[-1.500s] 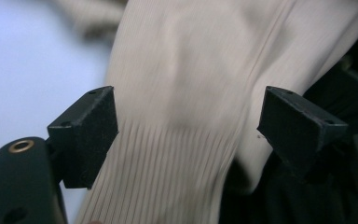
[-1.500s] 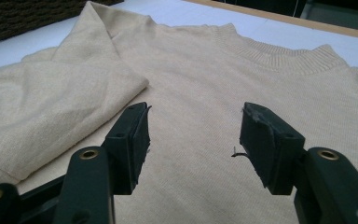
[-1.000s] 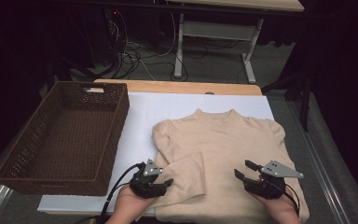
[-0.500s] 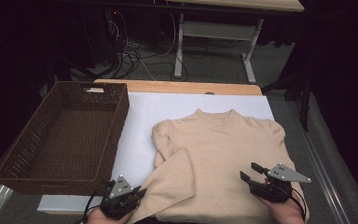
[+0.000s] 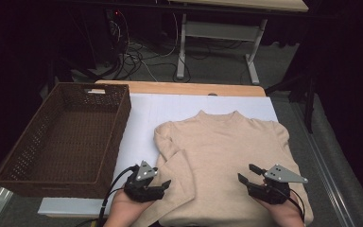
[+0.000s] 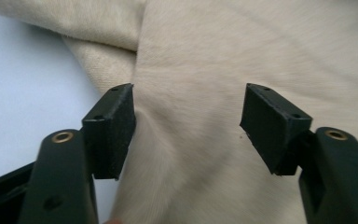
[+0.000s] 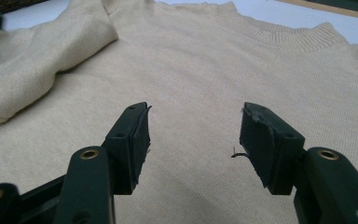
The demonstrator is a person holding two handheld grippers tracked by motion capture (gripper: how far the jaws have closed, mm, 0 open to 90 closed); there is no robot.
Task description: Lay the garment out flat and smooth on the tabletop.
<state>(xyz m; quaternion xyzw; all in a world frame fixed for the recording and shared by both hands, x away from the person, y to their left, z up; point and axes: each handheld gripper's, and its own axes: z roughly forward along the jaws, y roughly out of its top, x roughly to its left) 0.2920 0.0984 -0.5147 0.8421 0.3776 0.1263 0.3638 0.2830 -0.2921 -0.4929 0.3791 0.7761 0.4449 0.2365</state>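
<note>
Between the spread jaws of the left gripper (image 5: 166,185) lay only soft cream knit; the jaws had just been opening, and nothing was pinched between them. That gripper hovered low at the near left edge of a beige sweater (image 5: 227,156), beside the left sleeve (image 5: 172,153), which lay folded inward across the body, probably a first fold just set down and let go. The right gripper (image 5: 247,174) sat over the sweater's near right side, its jaws also spread and gripping nothing, pointing up the garment toward the ribbed collar (image 7: 279,35), likely poised to take the other side. The sweater lay face up on a white sheet (image 5: 146,113) that covered the counter (image 5: 179,88), its collar away from the person, whose hands (image 5: 125,210) entered from the near edge. A brown woven basket (image 5: 101,175) stood just left of the sheet, seemingly waiting to receive the folded sweater.
</note>
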